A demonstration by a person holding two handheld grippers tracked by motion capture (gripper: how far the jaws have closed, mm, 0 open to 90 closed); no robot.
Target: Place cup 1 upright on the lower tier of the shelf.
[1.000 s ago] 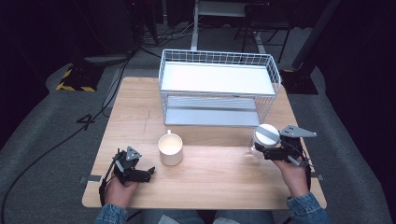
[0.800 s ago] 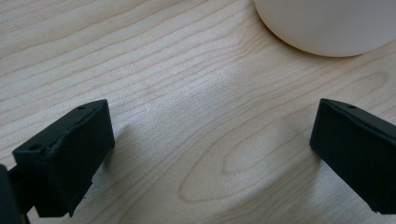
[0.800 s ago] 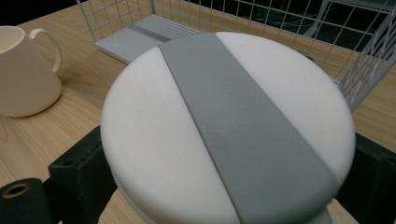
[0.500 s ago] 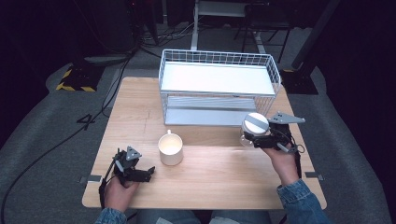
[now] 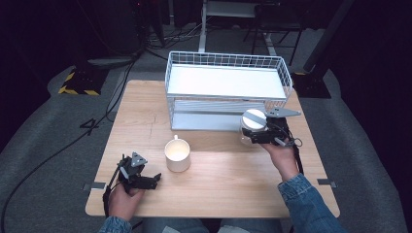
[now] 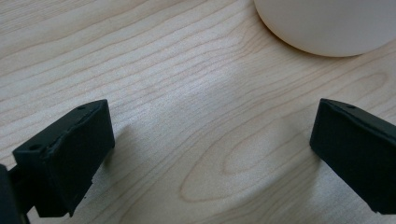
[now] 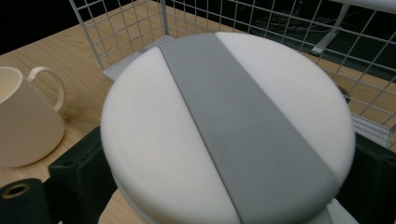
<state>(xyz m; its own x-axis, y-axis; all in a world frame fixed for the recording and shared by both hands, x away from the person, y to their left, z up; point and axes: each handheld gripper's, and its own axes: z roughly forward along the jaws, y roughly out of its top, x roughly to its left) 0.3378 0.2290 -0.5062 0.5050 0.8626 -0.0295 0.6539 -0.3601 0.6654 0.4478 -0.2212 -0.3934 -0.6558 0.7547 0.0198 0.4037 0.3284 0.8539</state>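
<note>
Gripping a clear jar (image 5: 250, 131) with a round white lid (image 7: 224, 140), my right gripper (image 5: 260, 136) has its black jaws pressed against the jar's two sides, just under the lid, as the right gripper view shows; a grey band runs straight across the lid's top. From the high view the jar is up off the wooden table (image 5: 228, 184), held just in front of the white wire rack (image 5: 228, 87), near the right end of the rack's lower shelf. I cannot tell what, if anything, is inside the jar. My left gripper (image 5: 145, 180) rests low on the table near its front left corner, jaws spread wide with bare wood between them in the left gripper view. A cream mug (image 5: 178, 154) stands upright just beyond and to the right of that gripper, apart from it, its handle pointing toward the rack; its rounded base shows at the top edge of the left gripper view.
</note>
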